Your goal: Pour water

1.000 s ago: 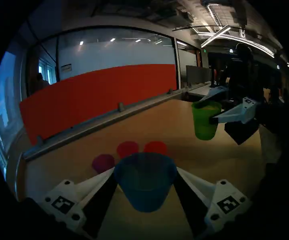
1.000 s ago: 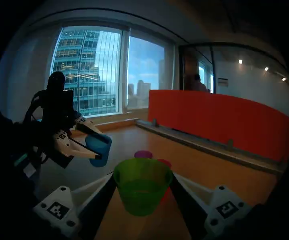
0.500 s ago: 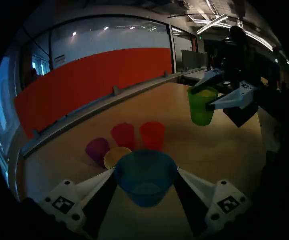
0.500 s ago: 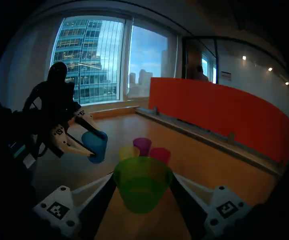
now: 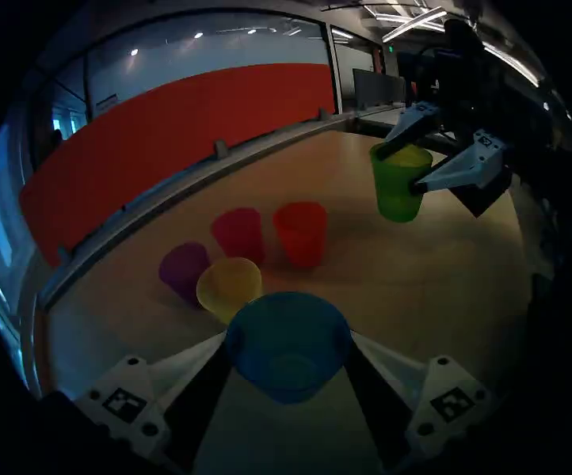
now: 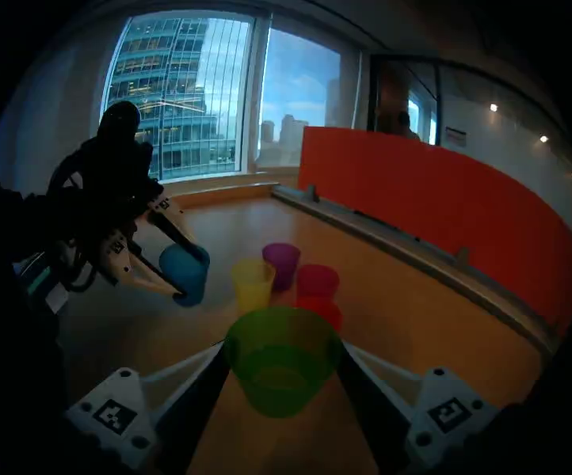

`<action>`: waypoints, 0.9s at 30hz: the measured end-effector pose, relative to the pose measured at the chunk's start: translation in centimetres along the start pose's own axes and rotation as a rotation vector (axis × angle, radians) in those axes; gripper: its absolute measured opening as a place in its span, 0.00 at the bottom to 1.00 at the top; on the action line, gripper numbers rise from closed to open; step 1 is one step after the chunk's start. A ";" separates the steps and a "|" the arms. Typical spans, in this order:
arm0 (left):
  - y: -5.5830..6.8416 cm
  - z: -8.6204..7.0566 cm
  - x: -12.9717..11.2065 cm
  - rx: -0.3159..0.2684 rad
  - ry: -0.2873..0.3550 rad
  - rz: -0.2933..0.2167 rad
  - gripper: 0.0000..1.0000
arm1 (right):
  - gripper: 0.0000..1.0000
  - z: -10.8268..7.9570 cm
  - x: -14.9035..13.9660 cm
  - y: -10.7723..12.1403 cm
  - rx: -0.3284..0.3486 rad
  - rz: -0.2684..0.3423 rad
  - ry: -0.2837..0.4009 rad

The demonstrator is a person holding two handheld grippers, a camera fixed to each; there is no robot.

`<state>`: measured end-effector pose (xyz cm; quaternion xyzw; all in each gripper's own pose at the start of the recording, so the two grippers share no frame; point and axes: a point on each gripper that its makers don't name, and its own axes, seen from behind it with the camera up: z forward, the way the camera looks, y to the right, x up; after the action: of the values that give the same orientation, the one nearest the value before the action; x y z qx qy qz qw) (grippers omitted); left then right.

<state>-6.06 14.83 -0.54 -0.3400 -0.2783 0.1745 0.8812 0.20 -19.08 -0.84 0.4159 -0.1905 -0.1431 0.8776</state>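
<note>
In the last second both grippers have dipped forward and come lower over the table (image 5: 444, 269), so the four cups standing on it are now in plain sight: in the left gripper view the purple cup (image 5: 184, 271) and yellow cup (image 5: 228, 286) stand nearest, touching or nearly so, with the pink cup (image 5: 238, 233) and red cup (image 5: 301, 231) just behind them. The left gripper (image 5: 288, 340) is closed round the blue cup (image 5: 288, 368), both fingers pressed to its sides, holding it in the air just above and short of the yellow cup. The right gripper (image 6: 283, 352) clamps the green cup (image 6: 280, 396) the same way, off the table and near the pink and red cups. The two held cups are closer to each other than they were, though well apart yet, and both are upright, so I judge pouring has not begun and the hands are only lining up. The green cup is see-through, wider at the rim than the base, and seems to hold a little water (image 6: 276, 385) low down; the blue cup is the same shape, and whether it holds anything I cannot tell in this dim light
</note>
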 end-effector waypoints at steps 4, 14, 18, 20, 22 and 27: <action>0.0 0.6 -0.8 -0.014 -0.027 -0.015 0.88 | 0.92 0.4 -0.8 0.2 0.001 -0.012 -0.026; -0.3 1.8 -2.2 -0.029 -0.055 -0.031 0.88 | 0.92 1.1 -2.3 0.6 0.005 -0.015 -0.070; -0.4 2.3 -2.6 -0.034 -0.055 -0.038 0.88 | 0.92 1.5 -2.7 0.8 0.004 -0.009 -0.078; -0.4 2.5 -2.8 -0.035 -0.057 -0.043 0.88 | 0.92 1.7 -2.9 0.8 0.004 -0.006 -0.080; -0.5 2.7 -3.0 -0.037 -0.057 -0.047 0.88 | 0.92 1.8 -3.0 0.8 0.005 -0.004 -0.082; -0.3 2.9 -3.3 -0.047 -0.053 -0.057 0.88 | 0.92 2.1 -3.2 0.7 0.004 0.000 -0.086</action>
<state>-10.43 14.46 0.20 -0.3478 -0.3154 0.1516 0.8698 -3.50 -18.76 0.27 0.4111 -0.2284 -0.1603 0.8678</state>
